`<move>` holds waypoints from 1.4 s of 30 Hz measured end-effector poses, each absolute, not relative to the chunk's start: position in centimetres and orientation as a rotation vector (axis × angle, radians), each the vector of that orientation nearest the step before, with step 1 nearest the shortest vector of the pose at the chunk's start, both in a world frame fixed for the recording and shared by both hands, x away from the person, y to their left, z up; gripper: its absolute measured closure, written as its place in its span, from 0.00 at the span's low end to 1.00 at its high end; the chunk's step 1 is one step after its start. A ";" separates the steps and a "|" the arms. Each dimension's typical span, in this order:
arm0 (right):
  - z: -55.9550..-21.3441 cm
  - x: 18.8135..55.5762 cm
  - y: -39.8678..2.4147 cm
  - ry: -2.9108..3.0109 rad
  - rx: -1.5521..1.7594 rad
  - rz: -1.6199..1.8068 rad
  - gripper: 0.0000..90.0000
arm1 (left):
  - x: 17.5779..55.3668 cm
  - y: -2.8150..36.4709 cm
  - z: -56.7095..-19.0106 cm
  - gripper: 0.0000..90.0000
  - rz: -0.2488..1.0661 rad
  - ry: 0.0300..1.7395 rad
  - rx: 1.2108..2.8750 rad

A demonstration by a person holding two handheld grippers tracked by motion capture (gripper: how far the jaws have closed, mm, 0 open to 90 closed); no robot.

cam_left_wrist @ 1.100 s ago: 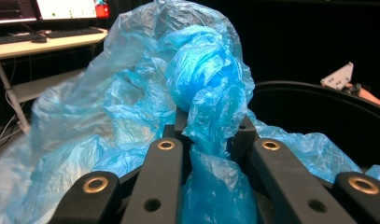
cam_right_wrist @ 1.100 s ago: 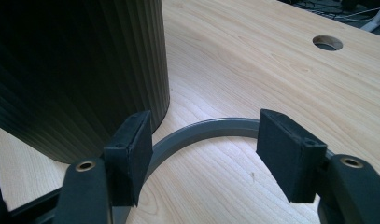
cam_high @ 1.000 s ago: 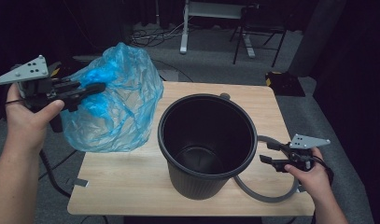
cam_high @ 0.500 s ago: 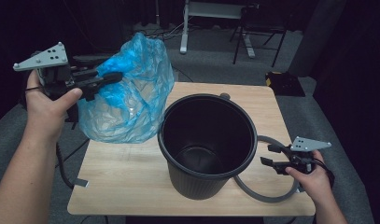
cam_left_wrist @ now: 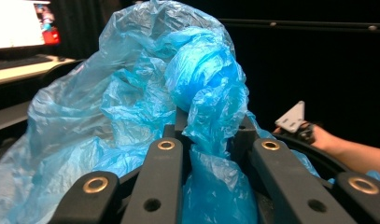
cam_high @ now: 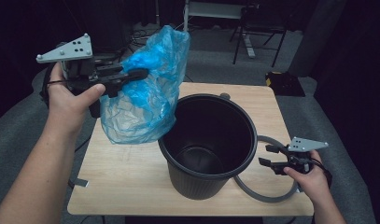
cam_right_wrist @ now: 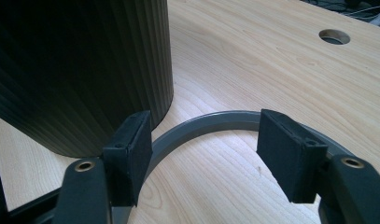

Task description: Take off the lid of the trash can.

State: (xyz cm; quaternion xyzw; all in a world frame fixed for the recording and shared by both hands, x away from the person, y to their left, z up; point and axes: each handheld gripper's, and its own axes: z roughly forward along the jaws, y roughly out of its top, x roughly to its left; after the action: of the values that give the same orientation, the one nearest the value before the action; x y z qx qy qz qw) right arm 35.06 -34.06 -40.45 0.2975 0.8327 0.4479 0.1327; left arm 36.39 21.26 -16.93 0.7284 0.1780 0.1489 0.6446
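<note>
A crumpled blue plastic bag (cam_high: 148,93) hangs in the air left of the black ribbed bin (cam_high: 208,142), which stands upright on the wooden table (cam_high: 122,177). My left gripper (cam_high: 138,75) is shut on a bunched fold of the bag (cam_left_wrist: 211,126), which is pinched between its jaws. My right gripper (cam_high: 267,156) hovers low at the bin's right side, its jaws open over the grey ring (cam_right_wrist: 211,123) that lies flat on the table beside the bin (cam_right_wrist: 75,70); its pads touch nothing.
A round cable hole (cam_right_wrist: 334,36) pierces the tabletop near the far edge. Beyond the table are dark chairs and stands (cam_high: 253,32) on grey carpet. A lit screen (cam_left_wrist: 19,23) glows on a desk in the left gripper view.
My left gripper has lifted the blue bag up off the table and carried it right, toward the bin. The right gripper has stayed put.
</note>
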 end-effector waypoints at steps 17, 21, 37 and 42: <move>-40.8 35.3 -33.8 2.425 0.853 1.316 0.40 | 33.3 14.3 -16.4 0.88 0.225 0.230 1.725; -40.4 35.2 -33.8 2.417 0.848 1.325 0.40 | 33.5 13.8 -17.0 0.88 0.218 0.229 1.737; -35.8 35.0 -33.5 2.350 0.759 1.381 0.39 | 35.2 13.9 -21.1 0.88 0.251 0.317 1.838; -34.1 35.0 -33.2 2.342 0.730 1.380 0.39 | 35.6 14.3 -21.9 0.88 0.251 0.338 1.838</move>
State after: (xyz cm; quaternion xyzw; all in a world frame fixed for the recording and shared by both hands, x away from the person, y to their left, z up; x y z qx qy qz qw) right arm 35.02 -33.24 -34.09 0.2557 0.8210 0.4838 0.1625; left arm 35.59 14.29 -21.87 0.7888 0.1451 0.1078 0.5875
